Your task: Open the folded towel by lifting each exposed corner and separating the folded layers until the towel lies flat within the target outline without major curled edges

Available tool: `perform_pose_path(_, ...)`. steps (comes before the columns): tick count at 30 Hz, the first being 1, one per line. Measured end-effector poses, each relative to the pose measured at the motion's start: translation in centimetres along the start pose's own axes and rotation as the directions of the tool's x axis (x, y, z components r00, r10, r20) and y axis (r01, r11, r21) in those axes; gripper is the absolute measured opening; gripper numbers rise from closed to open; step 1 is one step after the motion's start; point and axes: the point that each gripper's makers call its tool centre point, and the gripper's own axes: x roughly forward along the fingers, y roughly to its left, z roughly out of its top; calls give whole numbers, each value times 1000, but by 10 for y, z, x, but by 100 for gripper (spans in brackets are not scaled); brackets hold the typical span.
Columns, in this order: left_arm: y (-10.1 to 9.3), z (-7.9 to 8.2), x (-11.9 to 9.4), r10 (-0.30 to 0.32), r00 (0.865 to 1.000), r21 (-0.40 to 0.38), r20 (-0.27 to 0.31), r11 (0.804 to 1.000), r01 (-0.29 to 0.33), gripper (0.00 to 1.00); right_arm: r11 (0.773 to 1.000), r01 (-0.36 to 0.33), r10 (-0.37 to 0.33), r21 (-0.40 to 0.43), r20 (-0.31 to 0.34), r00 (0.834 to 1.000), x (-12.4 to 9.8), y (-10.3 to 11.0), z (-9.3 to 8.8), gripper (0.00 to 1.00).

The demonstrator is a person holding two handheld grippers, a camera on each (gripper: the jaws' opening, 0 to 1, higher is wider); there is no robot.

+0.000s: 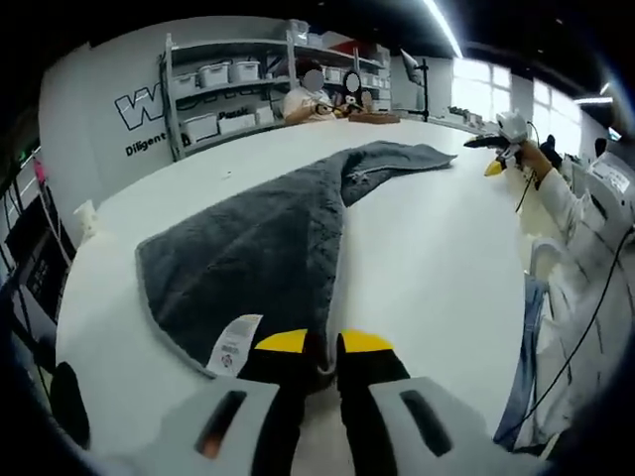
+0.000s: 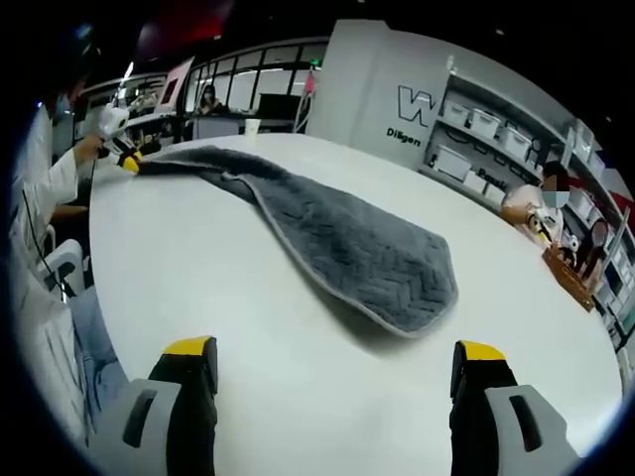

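A grey towel [image 1: 268,238] lies stretched long across the white table [image 1: 437,268], still folded on itself, with a white label [image 1: 234,346] at its near corner. My left gripper [image 1: 324,343] is shut on the towel's near edge beside that label. In the right gripper view the same towel [image 2: 347,243] runs away to the left gripper [image 2: 125,157], which holds its far end. My right gripper [image 2: 337,353] hovers over bare table short of the towel's rounded end, jaws wide open with nothing between them. It also appears as the right gripper [image 1: 499,149], held by a hand beyond the towel's far tip.
Shelves with white bins [image 1: 223,94] stand behind the table. People sit at the far end [image 1: 310,99], with a wooden item [image 2: 569,268] on the table near them. A person's white sleeve [image 1: 575,213] and a cable [image 1: 585,337] are along the table's edge.
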Motion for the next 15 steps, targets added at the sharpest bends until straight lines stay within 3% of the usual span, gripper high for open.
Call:
perform_pose_path(3, -6, 2, -1, -23, 1000, -47, 13, 999, 24, 25, 1000, -1, 1, 0, -2, 1000, 0, 1, -1, 98)
perform_pose_path(8, -11, 14, -9, -15, 997, -90, 70, 996, 22, 51, 1000, -3, 3, -2, -4, 1000, 1, 2, 0, 98)
perform_pose_path(15, -14, 19, -14, 3, 994, -139, 105, 990, 11, 86, 1000, -7, 7, -10, -4, 1000, 1, 4, 3, 98)
